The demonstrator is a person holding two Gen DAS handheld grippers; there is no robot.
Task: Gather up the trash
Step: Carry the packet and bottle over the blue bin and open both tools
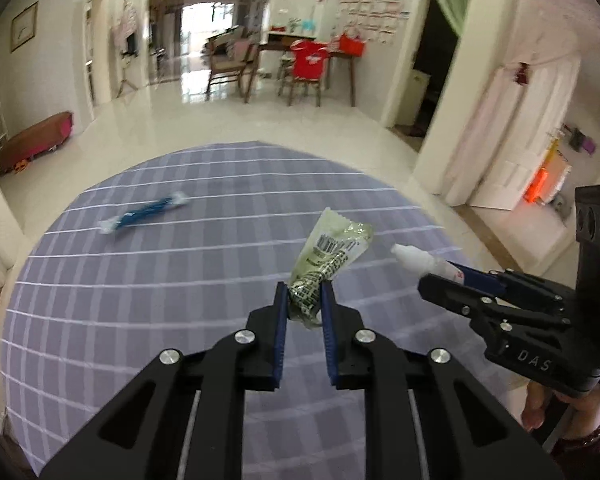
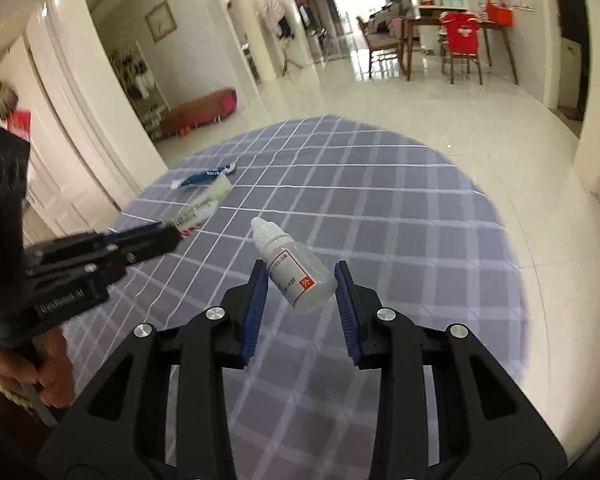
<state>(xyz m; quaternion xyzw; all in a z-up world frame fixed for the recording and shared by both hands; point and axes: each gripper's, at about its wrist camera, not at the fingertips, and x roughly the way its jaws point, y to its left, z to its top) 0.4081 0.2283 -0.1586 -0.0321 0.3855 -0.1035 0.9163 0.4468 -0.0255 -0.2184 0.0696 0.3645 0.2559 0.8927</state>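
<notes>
My left gripper (image 1: 305,300) is shut on a crumpled pale green wrapper (image 1: 332,252) with a barcode, held above the checked tablecloth (image 1: 140,300). My right gripper (image 2: 302,280) is shut on a small clear dropper bottle (image 2: 292,268) with a white cap and red-marked label, tilted up-left. In the left wrist view the right gripper (image 1: 440,280) comes in from the right with the bottle (image 1: 420,260). In the right wrist view the left gripper (image 2: 168,236) holds the wrapper (image 2: 204,204) at left. A blue and white wrapper (image 1: 148,212) lies on the cloth at the far left; it also shows in the right wrist view (image 2: 204,176).
The table is round, with glossy white floor beyond its far edge (image 1: 260,144). A dining table with chairs (image 1: 300,64) stands far back. A low brown bench (image 1: 36,140) is along the left wall. A white door (image 1: 512,128) is at right.
</notes>
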